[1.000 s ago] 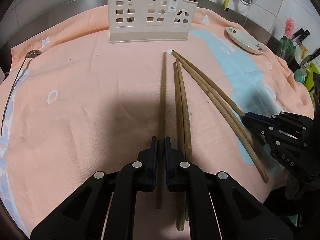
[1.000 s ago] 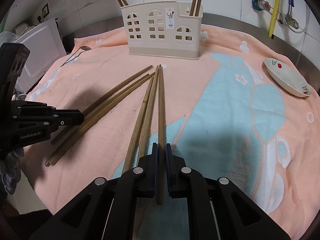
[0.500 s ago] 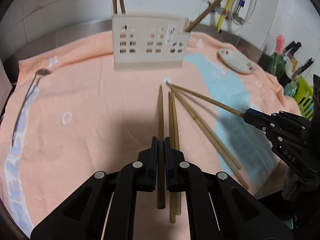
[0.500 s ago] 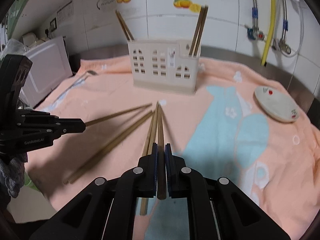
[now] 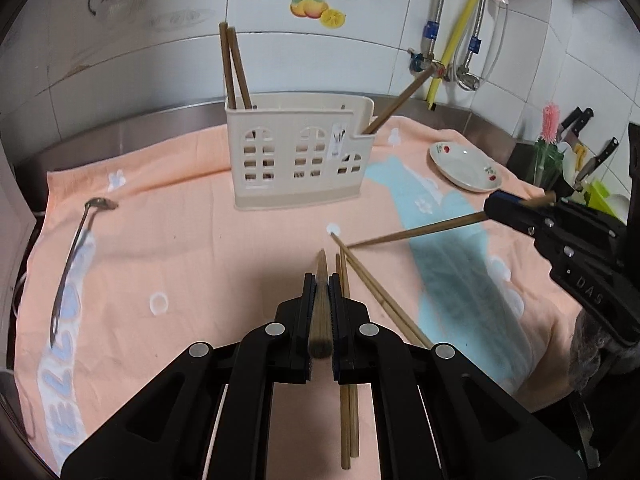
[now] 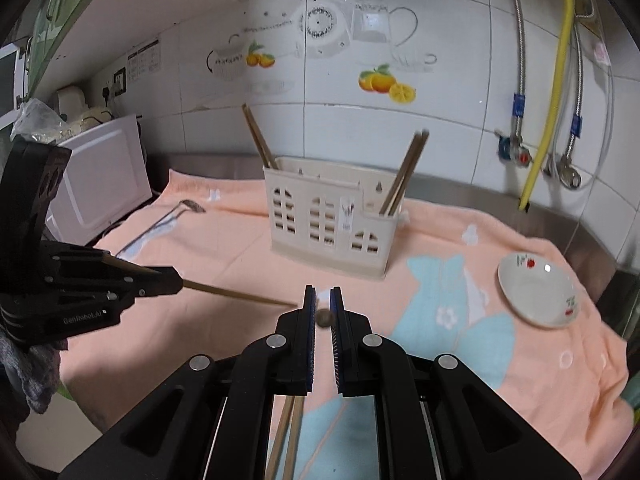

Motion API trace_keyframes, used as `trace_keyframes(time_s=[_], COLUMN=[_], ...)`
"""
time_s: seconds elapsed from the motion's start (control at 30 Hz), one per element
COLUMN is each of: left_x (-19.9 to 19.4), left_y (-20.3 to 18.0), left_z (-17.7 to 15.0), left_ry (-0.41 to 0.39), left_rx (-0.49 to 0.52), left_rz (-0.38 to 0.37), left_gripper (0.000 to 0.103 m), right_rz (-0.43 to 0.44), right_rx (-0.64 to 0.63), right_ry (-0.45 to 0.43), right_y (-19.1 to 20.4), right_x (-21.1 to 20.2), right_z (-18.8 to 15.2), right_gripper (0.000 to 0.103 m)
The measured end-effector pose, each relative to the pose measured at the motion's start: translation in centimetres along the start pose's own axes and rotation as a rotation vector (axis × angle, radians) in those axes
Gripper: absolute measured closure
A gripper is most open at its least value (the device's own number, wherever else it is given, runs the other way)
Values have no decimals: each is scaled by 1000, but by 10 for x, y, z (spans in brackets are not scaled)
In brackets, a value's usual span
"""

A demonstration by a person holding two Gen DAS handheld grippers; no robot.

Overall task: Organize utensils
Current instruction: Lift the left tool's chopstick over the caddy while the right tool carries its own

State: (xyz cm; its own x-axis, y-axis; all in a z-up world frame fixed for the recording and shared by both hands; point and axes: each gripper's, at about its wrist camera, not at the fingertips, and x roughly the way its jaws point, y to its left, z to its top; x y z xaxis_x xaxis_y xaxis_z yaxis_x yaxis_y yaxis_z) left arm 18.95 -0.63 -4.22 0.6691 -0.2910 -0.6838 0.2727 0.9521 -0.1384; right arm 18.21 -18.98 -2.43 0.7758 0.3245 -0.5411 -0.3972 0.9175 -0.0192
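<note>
Both my grippers came up off the towel (image 5: 192, 248), each w/ one chopstick clamped. Left gripper (image 5: 320, 280) lifted its chopstick (image 5: 320, 308) clear; right gripper (image 6: 322, 300) raised its chopstick (image 6: 325, 317) too, tip now pointing toward towel's middle.

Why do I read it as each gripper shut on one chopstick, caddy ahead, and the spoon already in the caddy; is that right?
Not quite. The spoon lies on the towel, left of the caddy, as the left wrist view shows. The rest holds: left gripper and right gripper are each shut on one chopstick.
</note>
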Motion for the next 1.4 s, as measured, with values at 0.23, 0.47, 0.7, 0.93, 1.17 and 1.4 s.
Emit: trace_keyframes(time_s=[0.23,0.47,0.7,0.93,1.17,1.4], left_x=[3,1,-12,-32,-46,-43], left_y=[5,4,2,2,3,16], left_z=[26,54,88,131,179,210], left_ry=[-10,-32,-88,-175,-259,-302], left_rx=[3,16,37,43,50,10], left_rz=[-2,-9,-2,13,63,88], left_gripper=[98,98,98,98,98,98], right_rz=[18,26,21,29,14,-3], right_rx=[3,-20,-32,6,22,23], right_ry=[2,-21,-43,-69,-113,-150], right_y=[-8,-11,-16,-29,-38,-41], right_x=[1,0,1,6,5,11], right_z=[40,80,110,141,173,198], right_gripper=[96,96,96,96,96,96])
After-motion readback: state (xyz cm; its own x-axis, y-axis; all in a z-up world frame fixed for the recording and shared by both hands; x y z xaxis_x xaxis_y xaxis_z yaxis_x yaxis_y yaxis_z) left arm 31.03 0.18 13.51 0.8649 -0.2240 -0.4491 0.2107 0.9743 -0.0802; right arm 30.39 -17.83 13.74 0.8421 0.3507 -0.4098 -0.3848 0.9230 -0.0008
